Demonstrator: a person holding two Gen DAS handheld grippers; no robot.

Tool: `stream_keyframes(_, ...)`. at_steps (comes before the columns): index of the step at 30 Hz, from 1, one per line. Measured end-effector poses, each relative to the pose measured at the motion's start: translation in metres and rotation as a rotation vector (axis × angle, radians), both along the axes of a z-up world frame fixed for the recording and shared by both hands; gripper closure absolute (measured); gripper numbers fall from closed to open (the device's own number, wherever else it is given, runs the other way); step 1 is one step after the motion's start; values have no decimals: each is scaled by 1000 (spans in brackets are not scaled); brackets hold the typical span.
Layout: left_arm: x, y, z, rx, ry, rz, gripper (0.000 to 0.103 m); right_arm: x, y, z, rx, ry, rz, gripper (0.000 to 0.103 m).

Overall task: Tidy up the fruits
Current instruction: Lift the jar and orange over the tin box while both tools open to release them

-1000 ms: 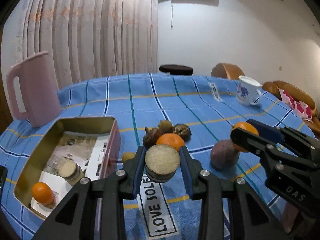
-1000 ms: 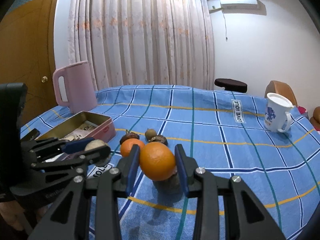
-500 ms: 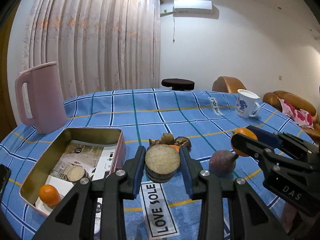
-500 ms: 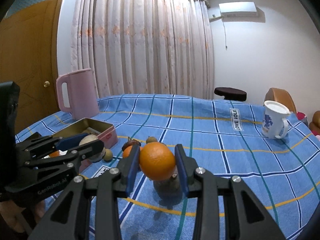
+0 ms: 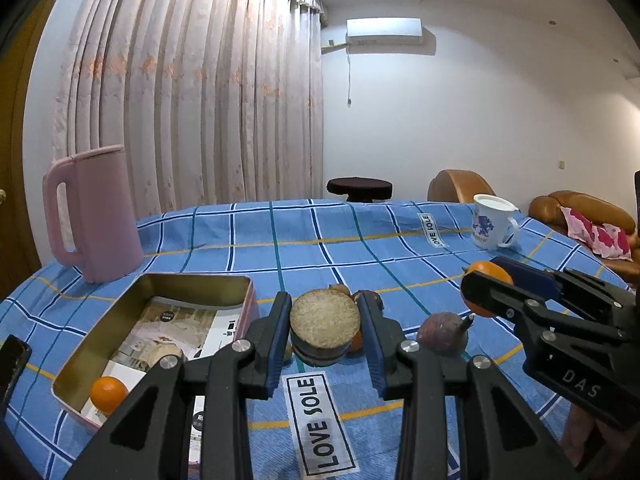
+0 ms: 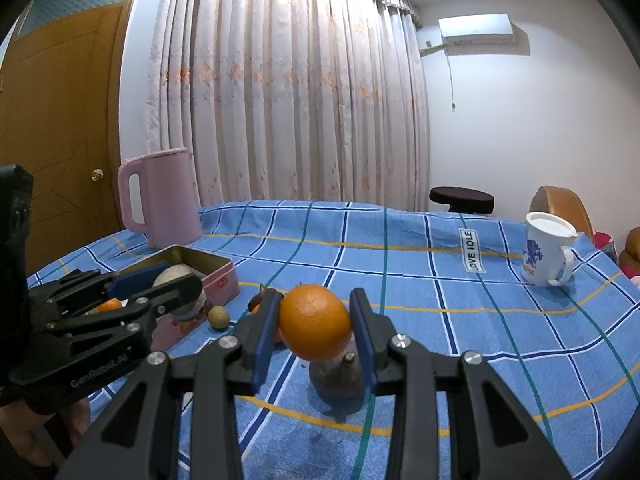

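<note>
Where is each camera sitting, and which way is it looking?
Left wrist: sits on the left gripper, looking along its fingers at a round tan fruit, the tin box and the right gripper.
Right wrist: sits on the right gripper, looking along its fingers at an orange, with the left gripper at left.
Both show the pink jug, the white mug and the blue checked tablecloth.
</note>
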State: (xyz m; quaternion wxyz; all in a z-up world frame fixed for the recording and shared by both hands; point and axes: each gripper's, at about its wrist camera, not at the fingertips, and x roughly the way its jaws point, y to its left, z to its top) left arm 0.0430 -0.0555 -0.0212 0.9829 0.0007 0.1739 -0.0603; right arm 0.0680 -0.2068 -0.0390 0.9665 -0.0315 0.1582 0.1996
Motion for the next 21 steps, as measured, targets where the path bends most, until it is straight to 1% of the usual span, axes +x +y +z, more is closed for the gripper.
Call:
stream_keyframes(7,-5,1,3,-4,-32,10,67,-4,1,2,-2,-19,0,64)
stream_keyframes(11,-12,1,4,1,-69,23,67,-10,1,3,-1,-52,6,64)
stream_keyframes(21,-14,0,6,9,-83,28,67,-10,1,5,-6,-58,10,64)
